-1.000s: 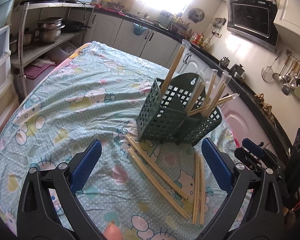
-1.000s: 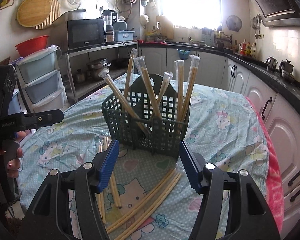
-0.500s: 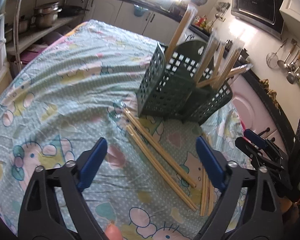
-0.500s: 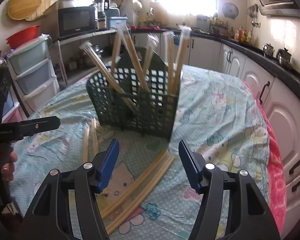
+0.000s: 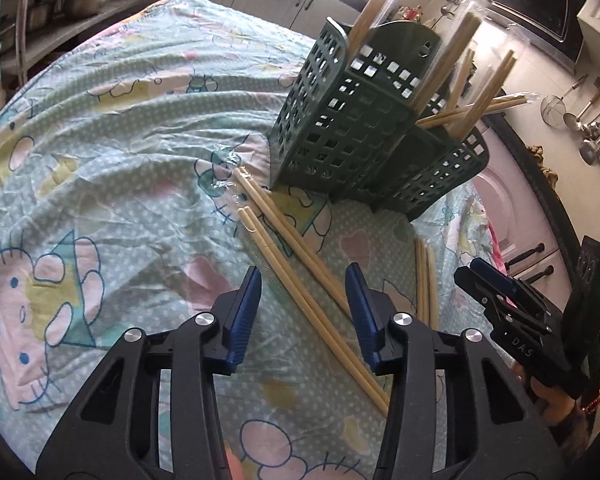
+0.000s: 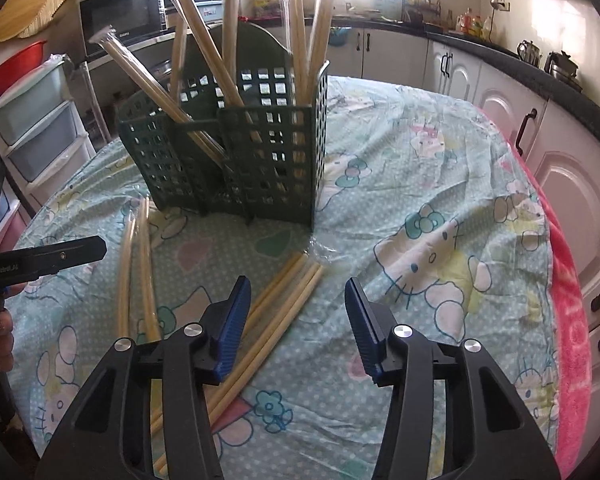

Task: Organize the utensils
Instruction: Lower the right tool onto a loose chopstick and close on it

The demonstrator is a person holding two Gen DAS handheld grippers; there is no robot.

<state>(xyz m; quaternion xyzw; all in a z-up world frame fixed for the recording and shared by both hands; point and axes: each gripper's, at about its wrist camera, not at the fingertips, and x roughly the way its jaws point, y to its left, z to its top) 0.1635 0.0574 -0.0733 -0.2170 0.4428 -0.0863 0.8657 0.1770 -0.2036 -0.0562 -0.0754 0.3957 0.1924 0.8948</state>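
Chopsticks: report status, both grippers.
Left gripper closing around loose chopsticks, not clamped. Right gripper closing, nothing gripped. Green basket part filled. Nothing blocking.

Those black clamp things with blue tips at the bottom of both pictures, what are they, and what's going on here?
They are hand-held grippers, one in each of a person's hands, each carrying a camera that looks along its fingers. One picture is from the left gripper, the other from the right gripper. Both are closing but hold nothing yet. On the patterned tablecloth stands a green basket holding wrapped chopsticks. Loose chopsticks lie in front of it, some passing between the left gripper's fingers.
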